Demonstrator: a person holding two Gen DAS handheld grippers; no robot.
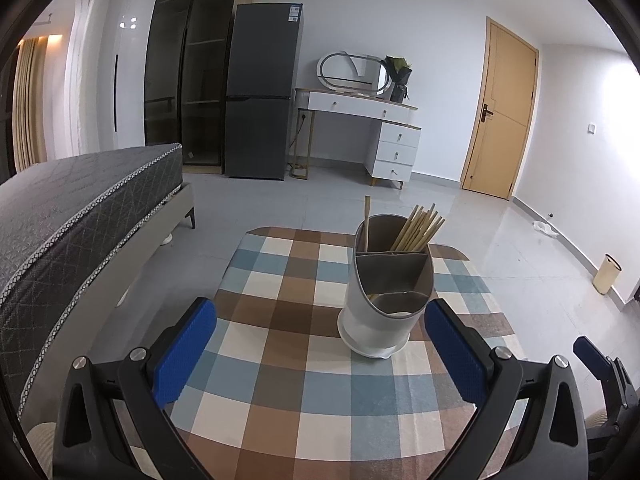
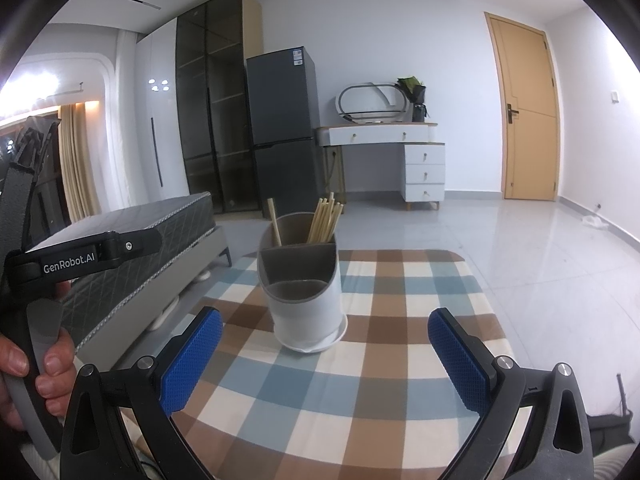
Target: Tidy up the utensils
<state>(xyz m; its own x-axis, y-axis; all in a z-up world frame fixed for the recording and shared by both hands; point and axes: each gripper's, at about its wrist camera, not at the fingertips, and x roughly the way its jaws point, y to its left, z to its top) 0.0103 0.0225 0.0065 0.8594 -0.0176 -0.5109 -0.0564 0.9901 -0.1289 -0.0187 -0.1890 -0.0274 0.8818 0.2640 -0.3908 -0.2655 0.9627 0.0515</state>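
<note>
A white and grey utensil holder [image 1: 386, 300] with divided compartments stands on the checked tablecloth [image 1: 280, 360]. Its back compartment holds a bundle of wooden chopsticks [image 1: 420, 230] and one single stick [image 1: 366, 220] apart at the left. My left gripper [image 1: 320, 352] is open and empty, just short of the holder, which sits toward its right finger. In the right wrist view the holder [image 2: 304, 296] with the chopsticks [image 2: 326, 220] stands ahead of my right gripper [image 2: 324, 356], which is open and empty.
A bed [image 1: 80, 216] runs along the left of the table. The left gripper's body and the hand holding it [image 2: 48, 320] show at the left of the right wrist view. A fridge [image 1: 260, 92], a dresser [image 1: 372, 132] and a door [image 1: 504, 112] stand far behind.
</note>
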